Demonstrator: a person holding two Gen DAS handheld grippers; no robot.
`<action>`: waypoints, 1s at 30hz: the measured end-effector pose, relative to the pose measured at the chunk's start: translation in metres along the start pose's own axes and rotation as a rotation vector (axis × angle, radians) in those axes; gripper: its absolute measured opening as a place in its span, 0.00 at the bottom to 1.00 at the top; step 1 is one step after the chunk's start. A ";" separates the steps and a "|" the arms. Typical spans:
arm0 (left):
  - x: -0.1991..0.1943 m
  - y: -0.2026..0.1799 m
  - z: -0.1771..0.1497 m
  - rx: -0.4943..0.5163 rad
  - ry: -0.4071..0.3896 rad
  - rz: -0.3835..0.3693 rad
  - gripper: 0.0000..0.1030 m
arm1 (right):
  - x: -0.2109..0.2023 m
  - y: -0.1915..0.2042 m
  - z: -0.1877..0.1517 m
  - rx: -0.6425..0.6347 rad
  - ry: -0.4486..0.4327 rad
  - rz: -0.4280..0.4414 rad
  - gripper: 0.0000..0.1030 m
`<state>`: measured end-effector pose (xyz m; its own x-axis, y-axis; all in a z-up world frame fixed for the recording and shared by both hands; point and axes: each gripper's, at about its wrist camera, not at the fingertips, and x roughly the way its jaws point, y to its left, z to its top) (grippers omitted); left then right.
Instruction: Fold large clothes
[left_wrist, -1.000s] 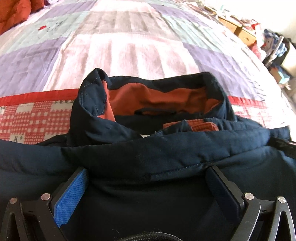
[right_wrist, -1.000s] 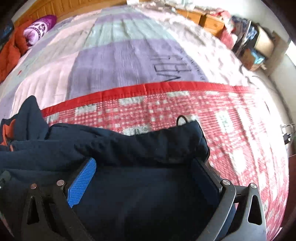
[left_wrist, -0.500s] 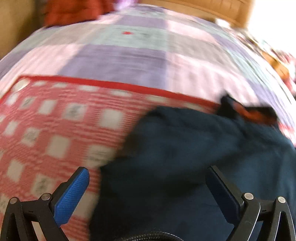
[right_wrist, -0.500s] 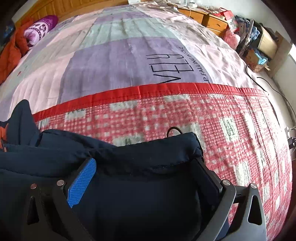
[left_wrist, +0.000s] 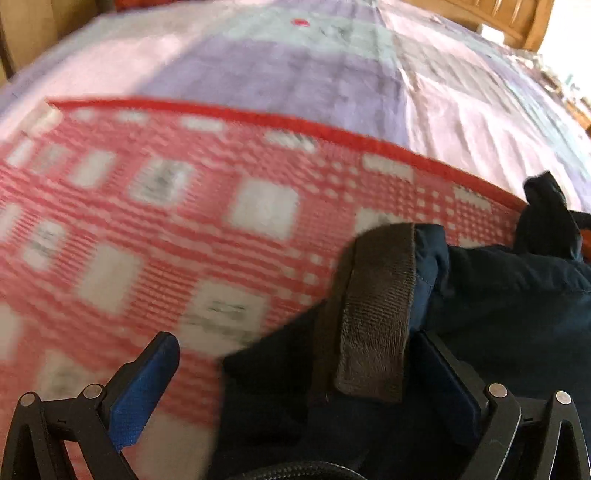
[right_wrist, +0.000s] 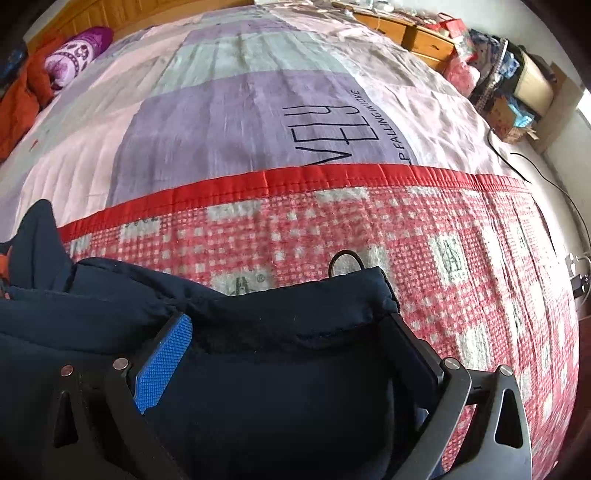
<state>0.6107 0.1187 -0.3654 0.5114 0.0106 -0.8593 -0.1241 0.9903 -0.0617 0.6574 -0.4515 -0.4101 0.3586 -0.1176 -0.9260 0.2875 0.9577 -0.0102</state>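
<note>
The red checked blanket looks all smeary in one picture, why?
In the left wrist view the red checked blanket is blurred, probably because the camera is moving; the jacket's cuff strap stays sharper. In the right wrist view the blanket is crisp, only bent by the fisheye lens.

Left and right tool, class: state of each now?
Left tool: open, above the navy jacket.
Right tool: open, jacket between its fingers.

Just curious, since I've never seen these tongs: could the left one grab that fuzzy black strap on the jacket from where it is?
Probably yes: the strap lies uncovered between the left tongs' open fingers.
</note>
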 end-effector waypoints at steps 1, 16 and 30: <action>-0.011 0.005 -0.001 0.003 -0.028 0.024 1.00 | -0.004 -0.001 0.000 -0.003 0.001 0.010 1.00; -0.121 -0.047 -0.057 0.059 -0.114 -0.277 1.00 | -0.156 0.096 -0.146 -0.351 -0.218 0.218 1.00; -0.037 0.001 -0.050 0.170 0.009 -0.024 1.00 | -0.078 -0.078 -0.111 -0.063 -0.036 0.050 1.00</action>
<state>0.5492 0.1129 -0.3586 0.5050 -0.0141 -0.8630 0.0344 0.9994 0.0037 0.5087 -0.4876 -0.3792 0.4032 -0.0775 -0.9118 0.2121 0.9772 0.0108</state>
